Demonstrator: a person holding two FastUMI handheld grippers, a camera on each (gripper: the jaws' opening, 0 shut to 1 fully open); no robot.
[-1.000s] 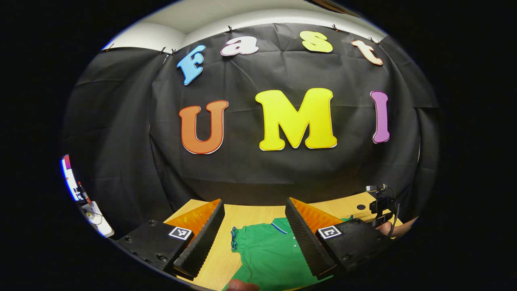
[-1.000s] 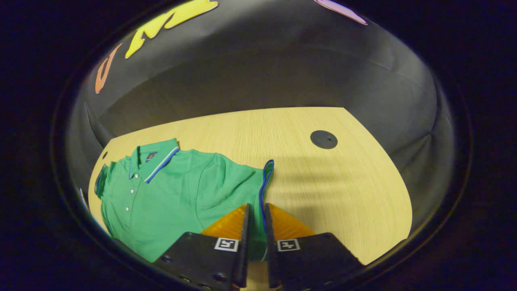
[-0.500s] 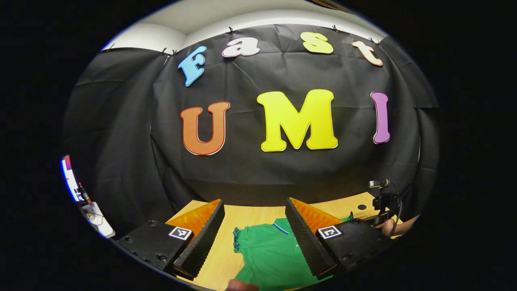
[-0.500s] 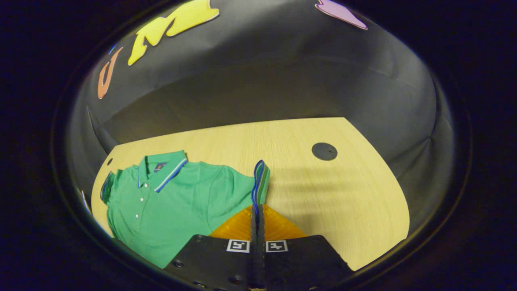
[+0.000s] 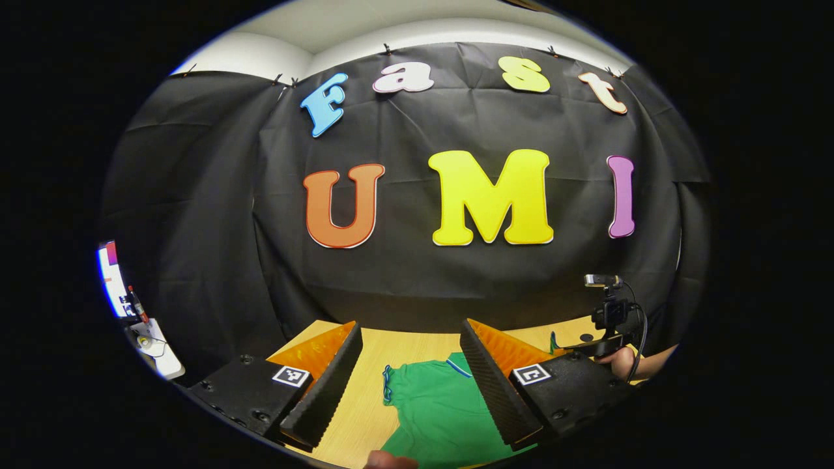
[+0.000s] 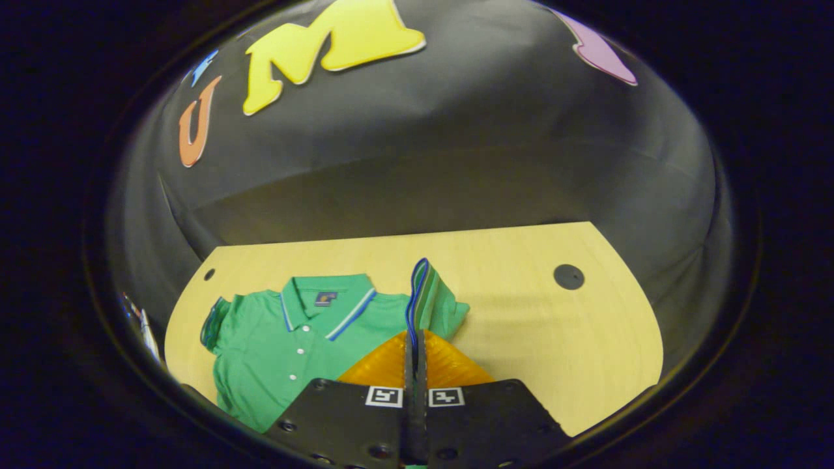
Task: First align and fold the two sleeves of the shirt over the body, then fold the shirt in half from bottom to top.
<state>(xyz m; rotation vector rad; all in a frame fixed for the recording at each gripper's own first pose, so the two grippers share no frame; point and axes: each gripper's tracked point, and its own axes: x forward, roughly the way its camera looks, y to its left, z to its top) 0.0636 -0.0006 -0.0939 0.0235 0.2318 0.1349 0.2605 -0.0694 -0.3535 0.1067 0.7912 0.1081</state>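
We closed the right tool on the right sleeve and lifted it off the surface, toward the shirt body.

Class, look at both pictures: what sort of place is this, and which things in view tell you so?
Most likely a staged recording booth, not a home. A black cloth wall hangs behind a bare wooden table, a green shirt lies on it, and a small camera on a stand sits at the table's edge.
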